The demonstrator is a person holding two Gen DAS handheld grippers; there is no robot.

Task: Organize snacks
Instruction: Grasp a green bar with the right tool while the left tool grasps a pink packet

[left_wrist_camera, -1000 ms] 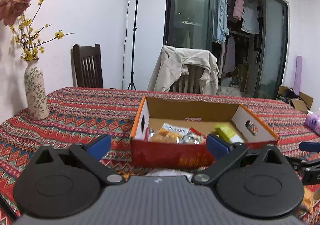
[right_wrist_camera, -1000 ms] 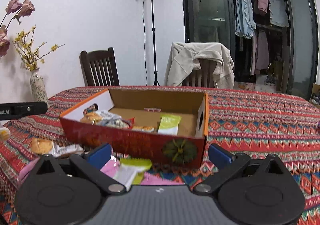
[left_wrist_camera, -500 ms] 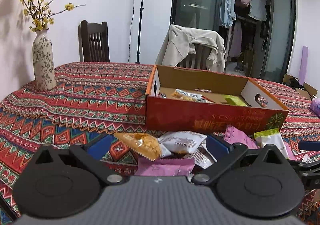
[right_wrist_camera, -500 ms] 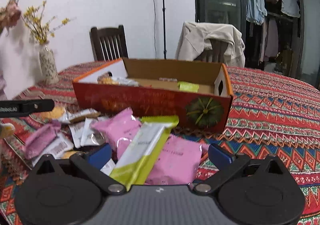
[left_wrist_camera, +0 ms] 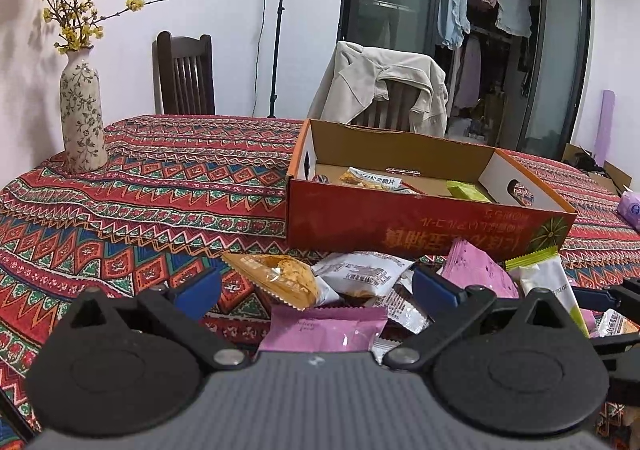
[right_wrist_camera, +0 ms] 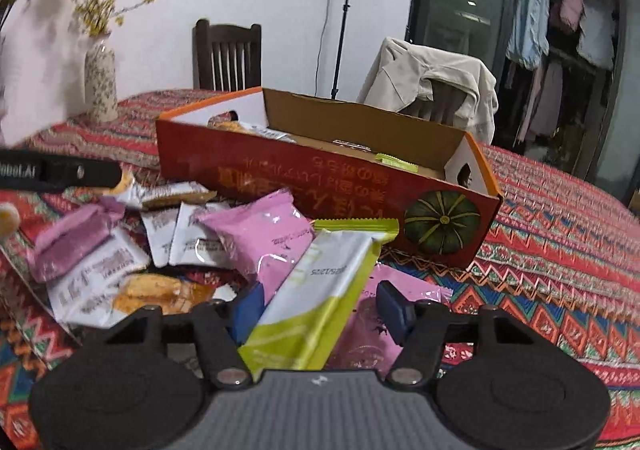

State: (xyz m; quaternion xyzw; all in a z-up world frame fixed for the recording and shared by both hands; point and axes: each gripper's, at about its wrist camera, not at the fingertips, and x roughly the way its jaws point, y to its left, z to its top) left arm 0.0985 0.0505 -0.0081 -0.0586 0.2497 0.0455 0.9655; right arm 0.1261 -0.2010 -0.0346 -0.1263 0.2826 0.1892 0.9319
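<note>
Your right tongs (right_wrist_camera: 320, 304) are closing around the green-white packet (right_wrist_camera: 316, 290), its long axis running away toward the box (right_wrist_camera: 320, 185). Left tongs (left_wrist_camera: 316, 286) spread, farther off over the counter pile.

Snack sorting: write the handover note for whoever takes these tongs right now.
Right tongs: closing around the green-and-white packet, which lies between the pads; whether the grip is firm yet is unclear.
Left tongs: open, empty, low over the pile with the orange snack and a purple packet ahead.
Red box: on the patterned tablecloth, already holding a few snacks.
Left: most packets lie loose in front of the box, pink, white and others. Move them in one by one.
</note>
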